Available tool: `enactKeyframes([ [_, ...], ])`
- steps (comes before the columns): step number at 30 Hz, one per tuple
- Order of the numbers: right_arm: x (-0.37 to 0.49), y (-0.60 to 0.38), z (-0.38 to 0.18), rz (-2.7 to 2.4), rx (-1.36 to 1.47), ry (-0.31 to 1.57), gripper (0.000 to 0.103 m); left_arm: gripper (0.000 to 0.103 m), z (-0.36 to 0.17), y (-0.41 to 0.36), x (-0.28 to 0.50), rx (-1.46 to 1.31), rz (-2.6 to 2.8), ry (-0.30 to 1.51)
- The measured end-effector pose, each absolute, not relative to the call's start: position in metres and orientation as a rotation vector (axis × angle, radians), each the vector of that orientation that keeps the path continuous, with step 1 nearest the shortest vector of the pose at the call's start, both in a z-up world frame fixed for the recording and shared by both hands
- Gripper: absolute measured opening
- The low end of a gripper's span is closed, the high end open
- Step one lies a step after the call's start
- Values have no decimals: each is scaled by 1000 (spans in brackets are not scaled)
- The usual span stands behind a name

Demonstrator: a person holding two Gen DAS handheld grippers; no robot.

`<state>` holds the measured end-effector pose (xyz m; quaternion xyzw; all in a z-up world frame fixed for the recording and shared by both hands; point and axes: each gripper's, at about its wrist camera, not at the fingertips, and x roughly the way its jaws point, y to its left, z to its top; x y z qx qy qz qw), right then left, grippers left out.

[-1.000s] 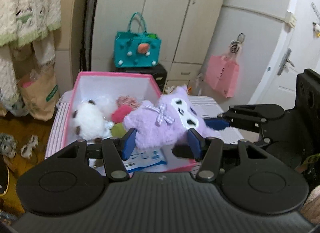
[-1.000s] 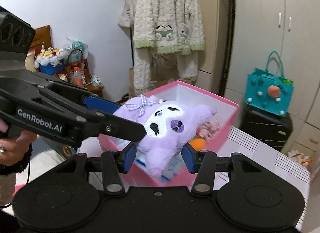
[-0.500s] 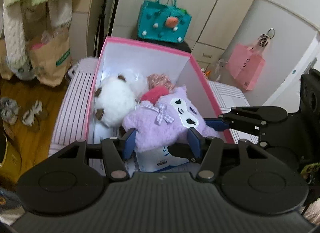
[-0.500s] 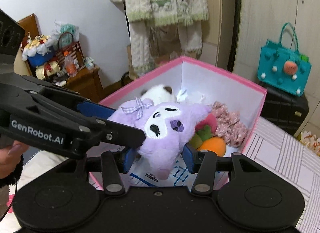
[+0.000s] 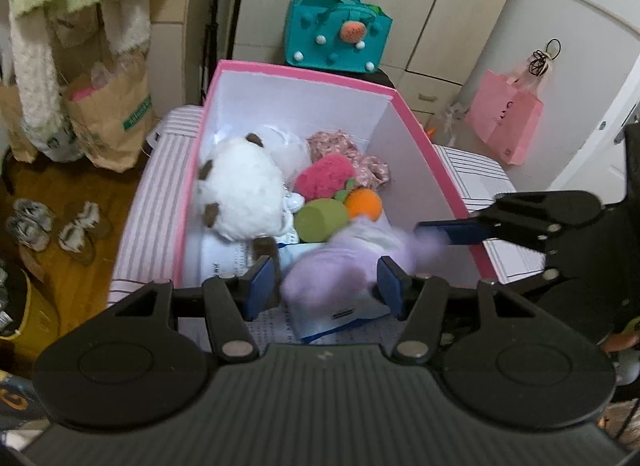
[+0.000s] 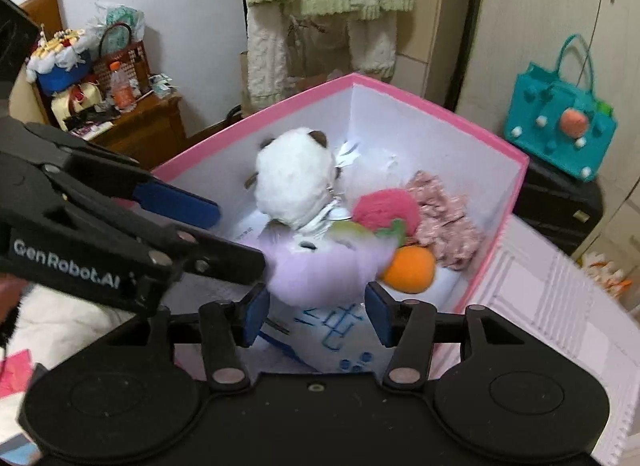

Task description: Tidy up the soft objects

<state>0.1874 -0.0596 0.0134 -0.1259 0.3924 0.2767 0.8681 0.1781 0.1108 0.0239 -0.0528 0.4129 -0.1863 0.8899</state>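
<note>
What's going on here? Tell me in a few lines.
A person holds a gripper in each hand above the pink box. The left gripper and right gripper both frame a purple plush toy, which is blurred and looks to be dropping into the box's near end. The right gripper's jaws are opening with the toy between them, and the left one's pads do not seem to press on it. A white plush and an orange plush lie inside.

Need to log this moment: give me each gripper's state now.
Left gripper: open, purple plush blurred between its jaws, not gripped.
Right gripper: opening, the plush loose between its pads.
</note>
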Motion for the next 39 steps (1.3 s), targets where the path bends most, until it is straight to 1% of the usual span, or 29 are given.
enactKeyframes([
  [3,178,-69,21,597,-240,793,65,56,32,112,165,-108,-376,828],
  [6,164,-81,29,589,-199,751,65,57,42,112,151,-84,-366,795],
  [10,143,-103,43,582,-131,711,69,57,61,108,131,-46,-379,759],
  [14,125,-118,56,532,-126,685,72,58,75,101,116,-31,-406,743],
  [17,116,-127,65,498,-125,686,80,65,82,97,107,-32,-426,727],
  [19,110,-131,71,474,-135,690,93,69,87,95,99,-26,-424,706],
  [20,106,-131,74,461,-145,689,94,70,88,93,95,-20,-424,696],
  [23,92,-136,82,397,-172,667,95,71,92,87,86,-13,-434,681],
  [24,86,-138,84,385,-174,656,95,74,93,86,83,-10,-437,678],
  [27,66,-145,89,353,-177,599,95,92,97,81,74,6,-444,657],
  [29,53,-150,93,342,-169,565,95,95,99,78,68,14,-458,639],
  [31,38,-157,98,322,-143,505,95,102,100,75,62,15,-466,634],
  [34,18,-167,105,288,-111,416,95,103,99,69,57,35,-450,639],
  [39,4,-181,100,242,-44,405,96,103,94,55,50,99,-332,672],
])
